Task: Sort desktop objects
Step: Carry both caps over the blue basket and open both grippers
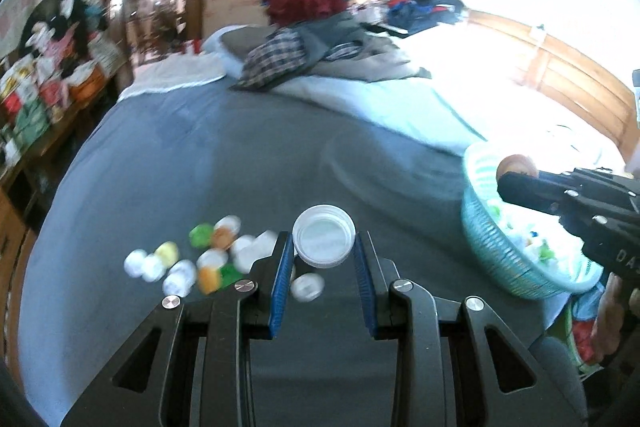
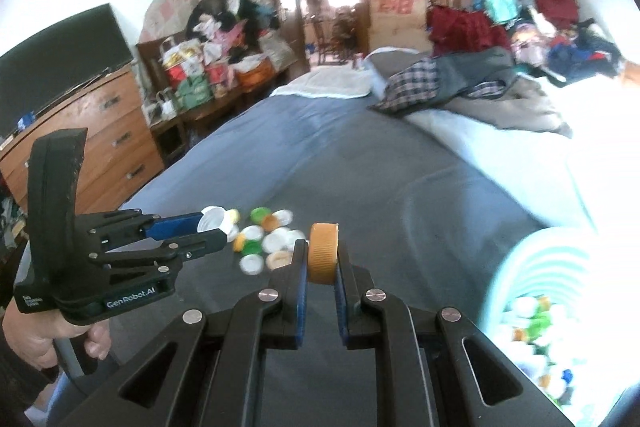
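Observation:
My left gripper [image 1: 323, 247] is shut on a wide white bottle cap [image 1: 324, 241], held open side up above the grey bedcover; it also shows in the right wrist view as the left gripper [image 2: 214, 227] with the white cap [image 2: 211, 219]. My right gripper [image 2: 323, 255] is shut on an orange ribbed cap [image 2: 323, 253] held on edge; the left wrist view shows the right gripper [image 1: 508, 179] with the orange cap [image 1: 517, 166] over the rim of a teal basket [image 1: 492, 255]. A pile of loose caps [image 1: 200, 259], white, green and orange, lies on the bedcover below.
The teal basket [image 2: 536, 267] holds several caps. Clothes [image 1: 320, 39] and a white quilt [image 1: 460, 99] cover the far bed. A wooden dresser [image 2: 100, 143] with a dark screen stands left. A hand [image 2: 44, 339] grips the left tool's handle.

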Demonstrator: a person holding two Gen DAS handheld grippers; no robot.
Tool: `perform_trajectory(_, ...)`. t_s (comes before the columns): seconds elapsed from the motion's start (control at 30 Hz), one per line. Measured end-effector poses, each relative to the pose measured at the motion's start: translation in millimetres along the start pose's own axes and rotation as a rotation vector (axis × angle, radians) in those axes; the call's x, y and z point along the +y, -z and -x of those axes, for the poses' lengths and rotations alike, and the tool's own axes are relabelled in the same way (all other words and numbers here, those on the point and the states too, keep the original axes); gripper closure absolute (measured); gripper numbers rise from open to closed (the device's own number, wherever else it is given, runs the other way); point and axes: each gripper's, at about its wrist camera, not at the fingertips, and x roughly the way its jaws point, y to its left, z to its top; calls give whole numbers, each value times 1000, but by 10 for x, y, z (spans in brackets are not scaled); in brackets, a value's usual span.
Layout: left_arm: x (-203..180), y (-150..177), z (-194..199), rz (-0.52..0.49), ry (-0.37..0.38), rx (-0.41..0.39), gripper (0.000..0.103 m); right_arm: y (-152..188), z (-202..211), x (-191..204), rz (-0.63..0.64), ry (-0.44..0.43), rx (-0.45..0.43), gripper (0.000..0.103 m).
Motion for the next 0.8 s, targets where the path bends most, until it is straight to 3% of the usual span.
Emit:
perform_trajectory(0.57, -1602, -773, -311, -234, 199, -19, 77, 67, 984, -1503, -117, 248, -37, 91)
perform_trajectory(0.7, -1957, -846, -443, -279, 246, 23, 77, 140, 1119, -1867, -156, 274, -6, 91)
perform_trajectory(0.8, -2170, -859, -606, -296, 295, 99, 77, 204, 1164, -2099, -201, 268, 32, 91)
